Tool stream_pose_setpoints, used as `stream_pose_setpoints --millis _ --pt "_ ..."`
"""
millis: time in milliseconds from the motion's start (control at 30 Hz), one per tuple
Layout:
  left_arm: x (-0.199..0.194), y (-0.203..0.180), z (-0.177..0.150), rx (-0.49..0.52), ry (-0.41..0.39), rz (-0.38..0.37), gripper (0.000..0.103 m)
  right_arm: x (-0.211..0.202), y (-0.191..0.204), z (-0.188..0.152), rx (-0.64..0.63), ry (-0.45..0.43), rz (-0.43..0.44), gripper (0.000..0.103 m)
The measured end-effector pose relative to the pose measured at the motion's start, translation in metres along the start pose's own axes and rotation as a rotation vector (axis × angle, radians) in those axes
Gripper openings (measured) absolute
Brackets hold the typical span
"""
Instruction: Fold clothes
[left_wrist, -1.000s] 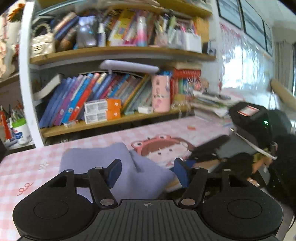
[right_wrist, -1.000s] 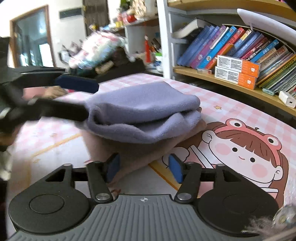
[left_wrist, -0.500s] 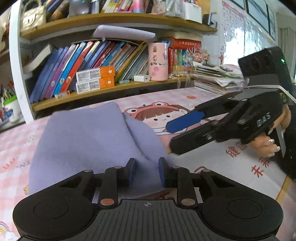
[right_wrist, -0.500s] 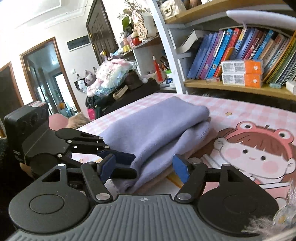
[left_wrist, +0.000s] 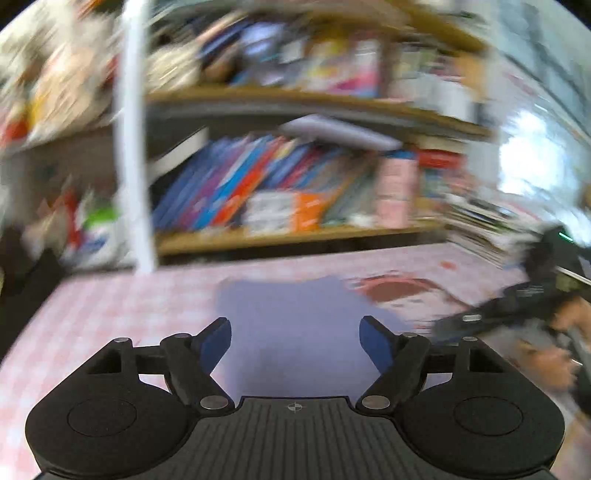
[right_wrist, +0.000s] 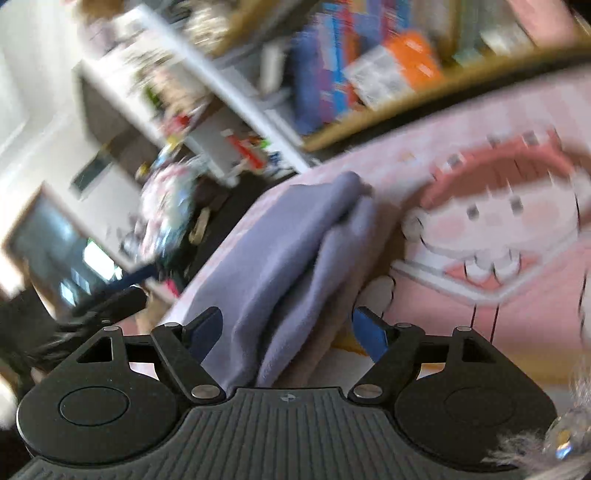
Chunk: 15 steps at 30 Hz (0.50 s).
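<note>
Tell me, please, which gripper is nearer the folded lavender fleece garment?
Right. The right gripper straddles the folded lavender fleece garment; the left gripper sits open just short of it.

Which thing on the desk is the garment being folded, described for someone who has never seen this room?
Below the bookshelf is a pink checked desk mat. On it, beside the mat's cartoon girl, lies a folded lavender garment. It is the only soft, plain purple thing there, resting on a beige layer.

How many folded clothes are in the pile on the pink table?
2 that I can see. The purple garment is on top, and a beige garment peeks out underneath it, near the right gripper. More could be hidden below.
</note>
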<state>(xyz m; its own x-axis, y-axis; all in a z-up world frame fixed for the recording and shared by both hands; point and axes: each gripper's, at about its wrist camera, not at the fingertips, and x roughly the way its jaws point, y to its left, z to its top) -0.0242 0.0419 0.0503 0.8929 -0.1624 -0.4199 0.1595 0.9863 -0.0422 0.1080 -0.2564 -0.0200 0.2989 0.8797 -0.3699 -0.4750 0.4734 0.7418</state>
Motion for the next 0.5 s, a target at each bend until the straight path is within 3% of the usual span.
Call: stream_pose_setpoints --millis 133,333,467,500 --pt "0.033 0.046 -0.010 -0.196 0.102 -0.023 0.079 0.009 -0.002 -0.005 0.183 0.002 -0.027 0.074" --pt "0.076 0.088 -0.031 -0.522 0.222 -0.185 0.079 0.031 0.013 -0.002 0.238 0.038 -0.084 0.074" --pt "0.092 0.081 -0.043 -0.578 0.245 -0.282 0.073 0.046 0.027 -0.001 0.200 0.057 -0.146 0.075" --pt "0.091 0.075 -0.043 -0.554 0.239 -0.264 0.071 0.047 0.029 -0.001 0.190 0.058 -0.164 0.074"
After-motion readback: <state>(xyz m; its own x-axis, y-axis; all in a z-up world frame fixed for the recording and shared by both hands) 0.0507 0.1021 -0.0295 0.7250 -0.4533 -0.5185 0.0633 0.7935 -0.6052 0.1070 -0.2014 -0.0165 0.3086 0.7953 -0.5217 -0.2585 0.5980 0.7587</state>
